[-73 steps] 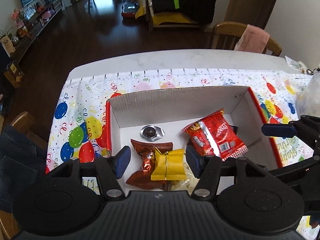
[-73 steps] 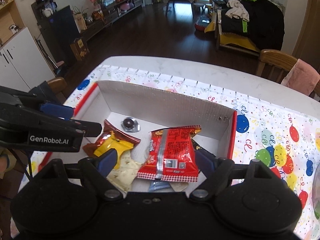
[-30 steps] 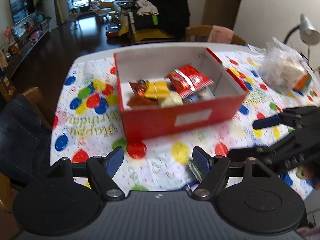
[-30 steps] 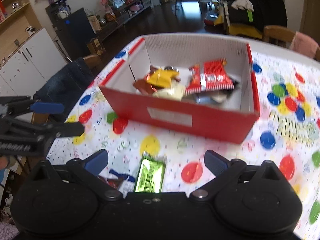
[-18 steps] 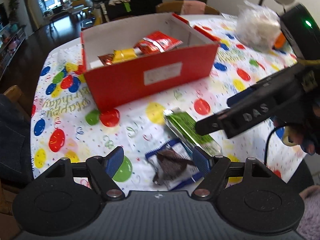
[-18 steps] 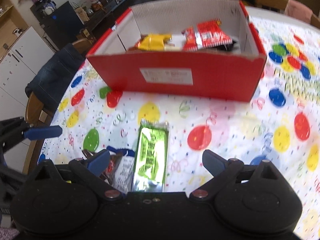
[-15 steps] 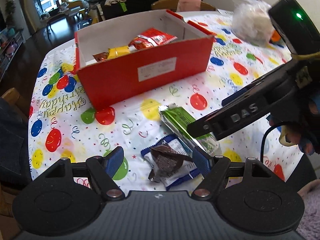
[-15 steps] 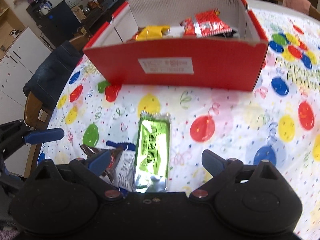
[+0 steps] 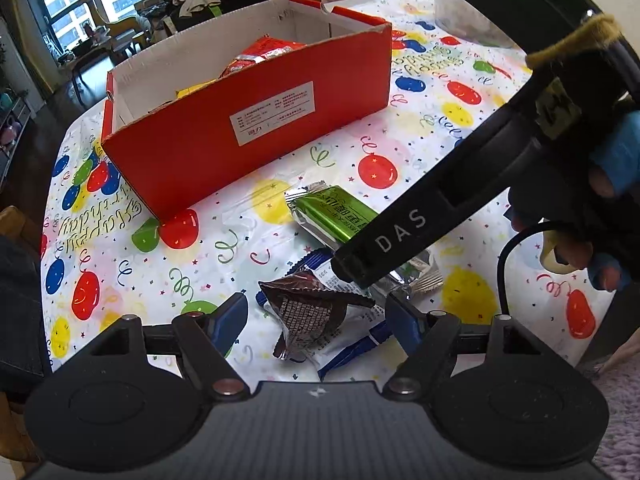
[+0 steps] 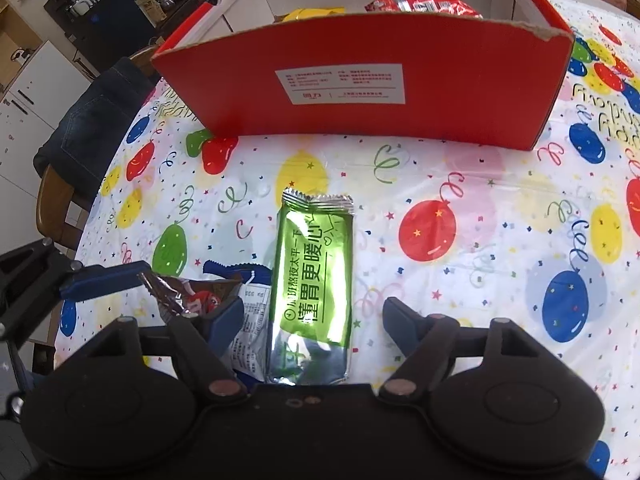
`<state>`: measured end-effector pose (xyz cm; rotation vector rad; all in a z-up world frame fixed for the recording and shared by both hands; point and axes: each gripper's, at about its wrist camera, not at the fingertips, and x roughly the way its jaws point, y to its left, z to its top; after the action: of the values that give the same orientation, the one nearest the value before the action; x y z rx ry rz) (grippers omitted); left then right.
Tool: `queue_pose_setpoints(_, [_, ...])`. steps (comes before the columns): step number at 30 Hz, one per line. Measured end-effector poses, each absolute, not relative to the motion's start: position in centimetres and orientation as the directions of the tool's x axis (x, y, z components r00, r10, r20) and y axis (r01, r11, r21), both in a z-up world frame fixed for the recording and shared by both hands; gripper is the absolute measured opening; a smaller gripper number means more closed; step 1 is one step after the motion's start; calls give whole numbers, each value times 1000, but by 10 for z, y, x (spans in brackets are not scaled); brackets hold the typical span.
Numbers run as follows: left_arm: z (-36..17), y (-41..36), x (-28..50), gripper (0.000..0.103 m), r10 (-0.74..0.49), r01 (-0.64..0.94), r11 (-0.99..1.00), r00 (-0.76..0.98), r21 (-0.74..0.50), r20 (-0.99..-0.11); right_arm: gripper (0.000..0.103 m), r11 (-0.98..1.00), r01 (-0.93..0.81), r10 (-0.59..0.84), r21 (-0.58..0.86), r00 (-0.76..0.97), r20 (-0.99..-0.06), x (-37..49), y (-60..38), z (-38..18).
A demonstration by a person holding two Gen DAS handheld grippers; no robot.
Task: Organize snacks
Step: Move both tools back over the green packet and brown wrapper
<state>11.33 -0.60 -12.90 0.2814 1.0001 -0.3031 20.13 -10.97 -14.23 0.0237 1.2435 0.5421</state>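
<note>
Your right gripper's black body crosses the left wrist view and covers the near half of the green snack bar (image 9: 334, 210), so from there you see only its far, crimped end; its own tips are cut off behind that body. The right wrist view gives you the whole green snack bar (image 10: 313, 292), lying flat on the balloon-print cloth of the bench (image 10: 480, 208), lengthwise between your right gripper (image 10: 314, 318) fingers, which are spread wide and touch nothing. The red box (image 9: 256, 120) shows mostly its labelled front wall in both views, so its contents are largely hidden: only the top of a red packet (image 10: 424, 2) and a sliver of a yellow packet (image 10: 310, 14) rise above the rim. Your left gripper (image 9: 318, 322) has its blue fingers (image 9: 230, 322) spread, with the brown chocolate packet (image 9: 310, 320) lying between them on top of a blue-and-white packet (image 9: 352, 336); whether either pad touches the brown wrapper you cannot tell. In the right wrist view the brown chocolate packet (image 10: 186, 296) is half hidden behind your own left finger, and one blue left-gripper finger reaches to its edge. The blue-and-white packet (image 10: 248, 304) lies just beside the green bar, seemingly tucked under its edge. All three loose snacks sit on the bench in front of the box, outside it. A clear bag (image 9: 464, 20) at the far right is cut off by the right gripper.
</note>
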Motion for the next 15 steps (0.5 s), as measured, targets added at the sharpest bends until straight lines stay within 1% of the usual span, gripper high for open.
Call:
queue_pose_setpoints(2, [-131,-7,114,75,-110,374,921,509,104,-854,70,874,-377,402,308,203,-893,201,-109,-144])
queue_pose_setpoints(3, [-132,-8,114,71,-107,375,921,511,109,-853,68,873,-377,403,310,199,-893,201,-109,-144])
queue_pose_setpoints(7, [-135,-9,115,66,-104,377,919,507,112,-856,64,869,-377,411,319,193,-891,201,-108,-145])
queue_pose_setpoints(8, [-136,-9,115,64,-104,377,920,508,112,-855,61,869,-377,412,320,193,-891,201,-108,-145])
queue_pose_setpoints(9, [-136,-9,115,59,-103,377,919,507,112,-856,60,869,-377,413,321,192,-890,201,-108,-145])
queue_pose_setpoints(13, [-137,-8,119,56,-101,365,926,495,101,-863,55,869,-376,413,321,194,-890,201,-110,-144])
queue_pose_setpoints(15, [-137,-7,120,54,-99,357,929,492,97,-865,50,868,-376,416,325,193,-889,201,-111,-144])
